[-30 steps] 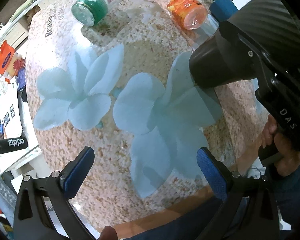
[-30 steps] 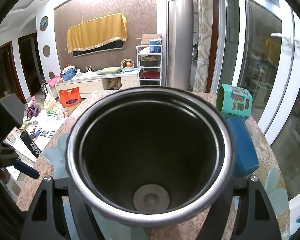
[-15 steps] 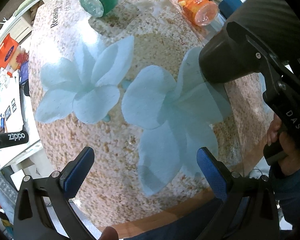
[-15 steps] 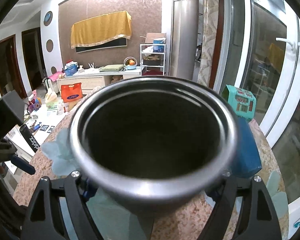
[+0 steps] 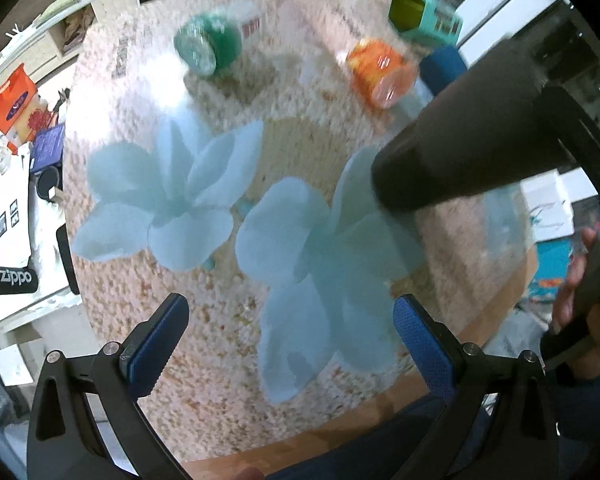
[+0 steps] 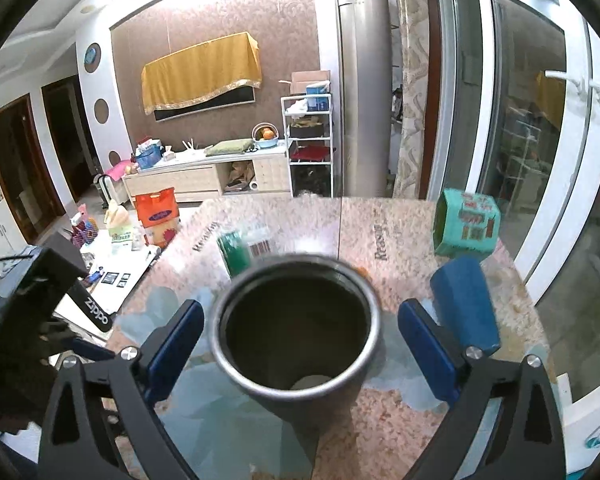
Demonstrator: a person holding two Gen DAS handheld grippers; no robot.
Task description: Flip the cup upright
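Cup (image 6: 296,344) stands upright, mouth up, between parted fingers (image 6: 172,338).

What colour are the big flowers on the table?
Pale blue flowers on a speckled beige table, clearest in the left wrist view.

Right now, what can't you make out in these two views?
- Whether the cup base sits flat on the table: in the right wrist view its own wall hides it, and the left wrist view is motion-blurred.
- Green bottle label: blurred in both views.
- Orange bottle: in the right wrist view, nearly all behind the cup.
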